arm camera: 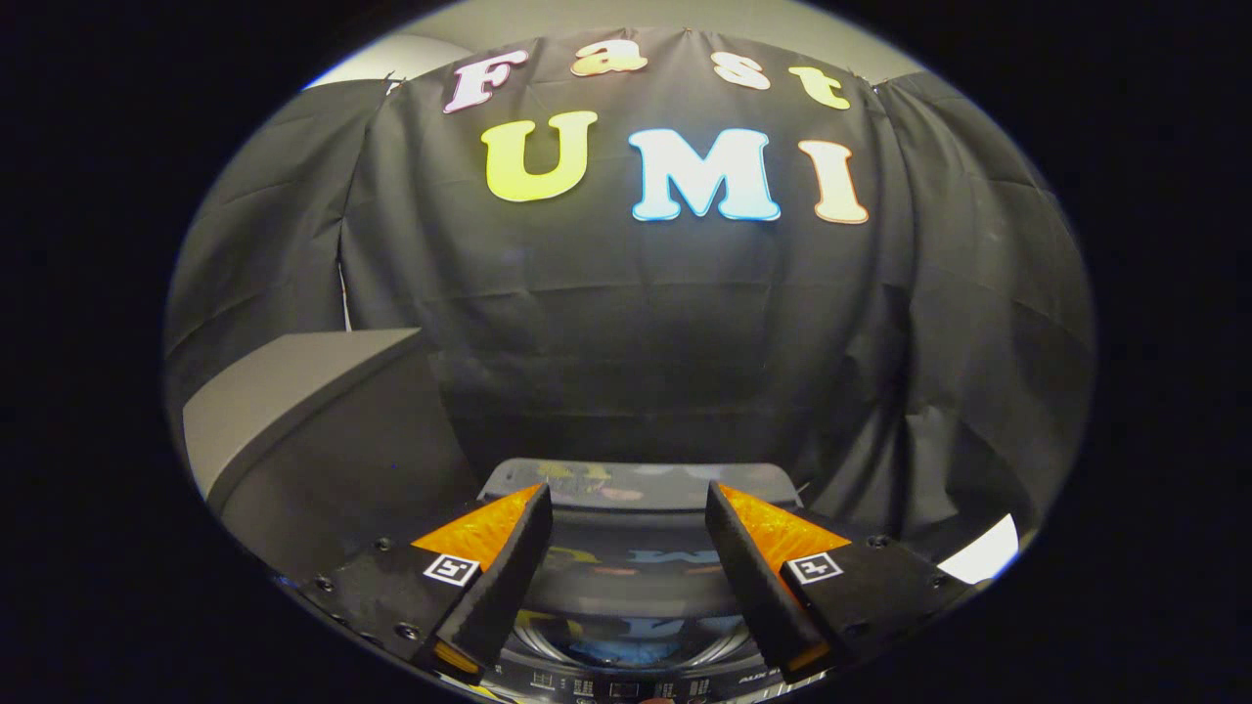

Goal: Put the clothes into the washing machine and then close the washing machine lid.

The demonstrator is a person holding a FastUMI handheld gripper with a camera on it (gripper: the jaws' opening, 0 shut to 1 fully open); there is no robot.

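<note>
Black cloth wall [636,342] behind; one washing machine [641,489], lid down; gripper [628,504] wide open, holding nothing.

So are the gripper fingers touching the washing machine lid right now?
Cannot tell. In the gripper view the open gripper holds nothing, its fingers spread over the washing machine lid, but this angle shows neither a gap nor contact plainly.

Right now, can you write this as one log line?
gripper: open, holding nothing | washing machine: below fingers, lid up | blue clothes: seemingly in drum
</note>
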